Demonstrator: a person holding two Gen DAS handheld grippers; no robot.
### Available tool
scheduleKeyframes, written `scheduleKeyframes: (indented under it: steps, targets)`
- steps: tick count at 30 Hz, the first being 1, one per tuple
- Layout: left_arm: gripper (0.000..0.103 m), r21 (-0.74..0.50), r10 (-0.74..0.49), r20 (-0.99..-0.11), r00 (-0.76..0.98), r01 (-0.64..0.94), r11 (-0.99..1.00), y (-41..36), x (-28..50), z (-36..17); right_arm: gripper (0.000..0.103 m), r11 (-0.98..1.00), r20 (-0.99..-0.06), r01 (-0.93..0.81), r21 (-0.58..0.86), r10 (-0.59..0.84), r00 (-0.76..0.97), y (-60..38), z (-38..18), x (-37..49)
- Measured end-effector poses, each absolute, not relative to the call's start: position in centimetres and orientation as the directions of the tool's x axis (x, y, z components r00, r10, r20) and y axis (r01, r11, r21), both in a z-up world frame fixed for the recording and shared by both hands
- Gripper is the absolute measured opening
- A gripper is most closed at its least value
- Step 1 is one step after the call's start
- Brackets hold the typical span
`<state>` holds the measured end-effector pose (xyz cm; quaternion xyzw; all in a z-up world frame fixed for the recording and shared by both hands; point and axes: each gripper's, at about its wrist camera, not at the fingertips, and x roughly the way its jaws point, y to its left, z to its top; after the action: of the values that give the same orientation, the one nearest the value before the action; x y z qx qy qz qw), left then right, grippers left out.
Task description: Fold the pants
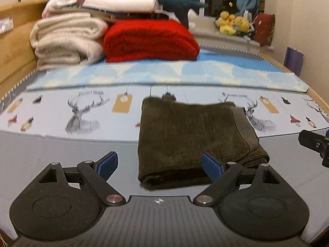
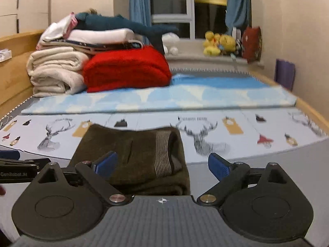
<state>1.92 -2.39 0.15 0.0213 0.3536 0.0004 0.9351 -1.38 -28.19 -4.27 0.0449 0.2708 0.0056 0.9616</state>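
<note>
Already the dark olive-brown corduroy pants (image 1: 193,142) lie as a compact folded rectangle on the near part of the bed (image 1: 61,150), partly on its grey cover and partly on the pale deer-print sheet (image 1: 82,113). Both the left gripper (image 1: 159,166) and the right gripper (image 2: 162,164) hang above the near edge of the bundle, jaws spread wide and released, with nothing between the blue pads. Judging from this, the fold looks finished or nearly so. To close the step well, the person should draw both tools clear without snagging the top layer, and check that the striped waistband (image 2: 163,152) on the right side lies flat.
</note>
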Motion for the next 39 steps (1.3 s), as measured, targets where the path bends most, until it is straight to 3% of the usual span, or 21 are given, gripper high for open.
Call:
scheduleKeyframes:
  steps: [18,39]
  targets:
    - [0.092,0.050,0.028,-0.708,0.706,0.011,0.999,-1.8,3.7,-1.8,0.095,0.995,-0.603,0.007,0.100,0.055,0.796,-27.2,-6.4,1.1]
    - [0.092,0.050,0.014,-0.723,0.691,0.032,0.998,-2.4,4.1,-2.4,0.095,0.996,-0.622,-0.018,0.089,0.070,0.780,-27.1,-6.8,1.7]
